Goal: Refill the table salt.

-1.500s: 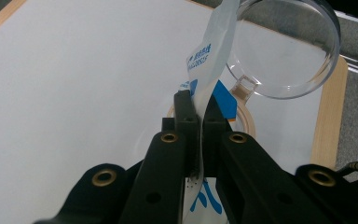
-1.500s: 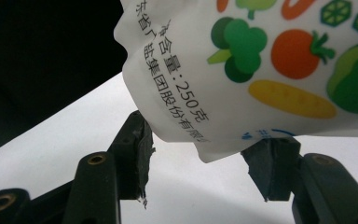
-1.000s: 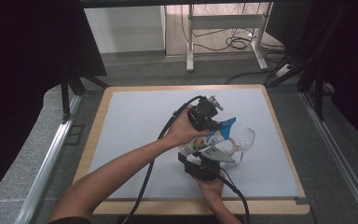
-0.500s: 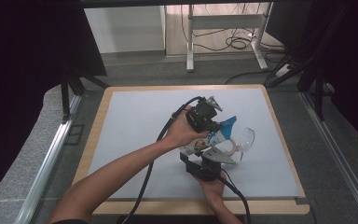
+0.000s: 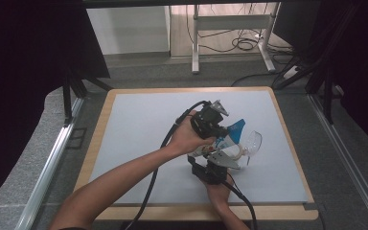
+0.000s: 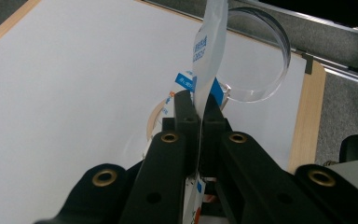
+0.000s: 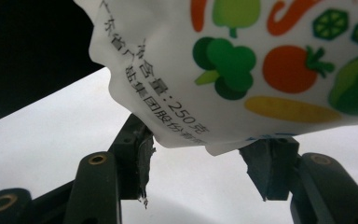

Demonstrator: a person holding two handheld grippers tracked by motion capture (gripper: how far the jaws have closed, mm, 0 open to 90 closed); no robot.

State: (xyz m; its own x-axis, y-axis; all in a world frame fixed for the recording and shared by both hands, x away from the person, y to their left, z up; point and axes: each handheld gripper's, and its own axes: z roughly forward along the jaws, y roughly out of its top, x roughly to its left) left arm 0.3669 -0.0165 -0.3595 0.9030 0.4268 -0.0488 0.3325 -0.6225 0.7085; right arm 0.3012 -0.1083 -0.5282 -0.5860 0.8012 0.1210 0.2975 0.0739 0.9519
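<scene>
White tabletop point(image 5: 139, 139) carries a clear dish point(image 6: 261, 70); beside it, above the table, hangs the printed pouch point(image 7: 242, 70). Left gripper point(image 6: 196, 109) pinches its top edge; right gripper point(image 7: 198, 158) clamps its bottom. Uneven pulling could tear it or spill contents.

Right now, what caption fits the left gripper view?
Black fingers pinch a white-and-blue pouch beside a clear dish.
</scene>
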